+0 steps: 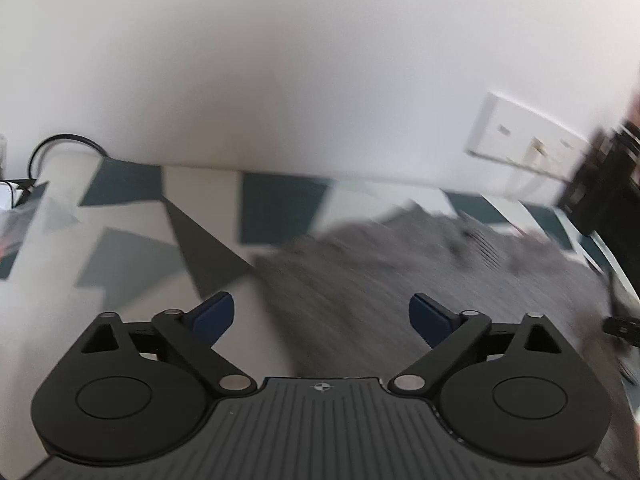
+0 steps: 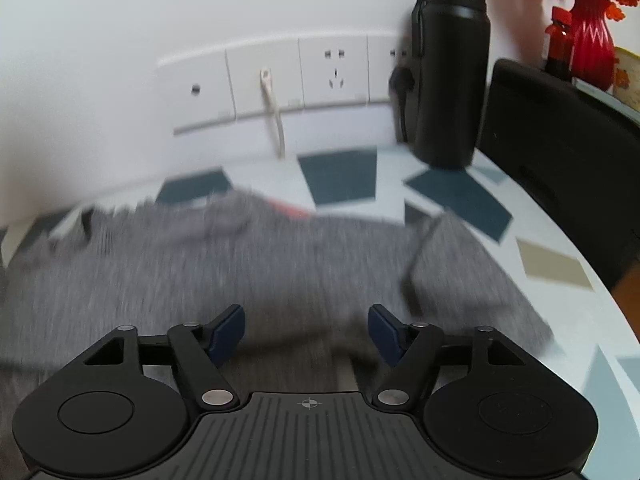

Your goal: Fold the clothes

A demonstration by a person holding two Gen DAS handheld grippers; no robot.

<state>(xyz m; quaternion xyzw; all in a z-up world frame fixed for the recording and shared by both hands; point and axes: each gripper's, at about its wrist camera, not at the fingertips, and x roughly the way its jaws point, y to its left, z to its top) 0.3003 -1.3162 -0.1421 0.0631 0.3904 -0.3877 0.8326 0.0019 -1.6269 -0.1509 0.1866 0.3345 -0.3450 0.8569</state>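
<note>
A grey knitted garment (image 2: 200, 276) lies spread over a table with a white and dark-blue geometric cloth (image 2: 340, 180). The picture is blurred by motion. In the right wrist view my right gripper (image 2: 306, 330) hovers over the garment's middle, jaws open with nothing between the blue pads (image 2: 228, 332). A folded flap or sleeve (image 2: 452, 264) lies on its right side. In the left wrist view the same garment (image 1: 400, 272) fills the lower right, and my left gripper (image 1: 322, 316) is open above its left edge, holding nothing.
A black flask (image 2: 450, 68) stands at the back right against the wall, beside a row of wall sockets (image 2: 296, 76) with a plugged white cable (image 2: 274, 116). A black chair back (image 2: 560, 148) and a red vase (image 2: 592, 44) are at the right. A black cable (image 1: 60, 148) loops at the far left.
</note>
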